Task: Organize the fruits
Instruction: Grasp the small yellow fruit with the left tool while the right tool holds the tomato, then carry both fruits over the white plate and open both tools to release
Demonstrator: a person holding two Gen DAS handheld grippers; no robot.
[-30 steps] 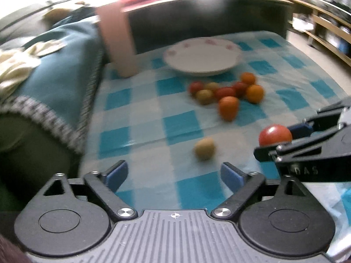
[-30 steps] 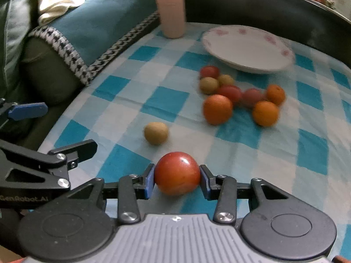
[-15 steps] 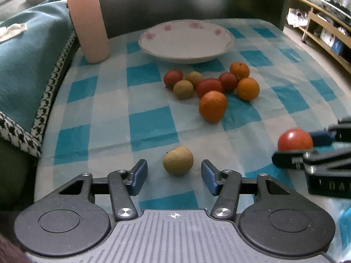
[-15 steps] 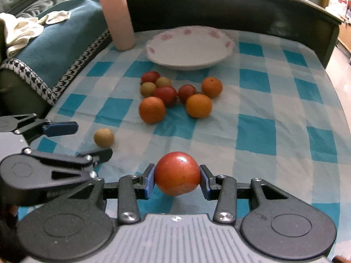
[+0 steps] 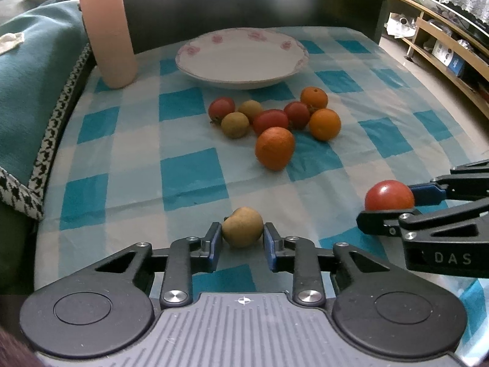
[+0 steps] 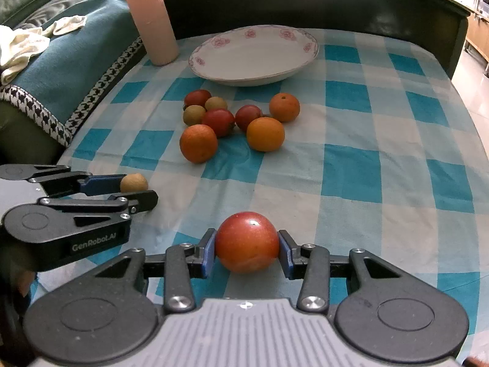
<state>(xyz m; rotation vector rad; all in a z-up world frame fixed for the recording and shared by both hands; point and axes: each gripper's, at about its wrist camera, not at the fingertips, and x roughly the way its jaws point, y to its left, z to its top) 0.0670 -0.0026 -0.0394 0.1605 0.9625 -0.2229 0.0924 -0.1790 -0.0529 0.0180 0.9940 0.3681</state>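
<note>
My left gripper point(image 5: 242, 238) is shut on a small tan round fruit point(image 5: 242, 227), low over the checked tablecloth; it also shows in the right wrist view point(image 6: 133, 182). My right gripper point(image 6: 247, 249) is shut on a red tomato point(image 6: 247, 241), seen from the left wrist view point(image 5: 389, 195) at the right. A cluster of oranges, red tomatoes and tan fruits point(image 5: 275, 122) point(image 6: 235, 122) lies mid-table. A white plate with pink flowers point(image 5: 241, 56) point(image 6: 255, 55) stands empty behind the cluster.
A tall pink ribbed cup point(image 5: 107, 27) point(image 6: 151, 16) stands left of the plate. A dark raised rim point(image 6: 305, 3) bounds the table's far side. A teal blanket with a houndstooth edge point(image 5: 33, 91) lies along the left. Wooden shelves point(image 5: 443, 39) are at the far right.
My left gripper moved forward and closed its fingers on the tan fruit, which earlier lay free ahead of the open jaws. My right gripper kept hold of the tomato.
</note>
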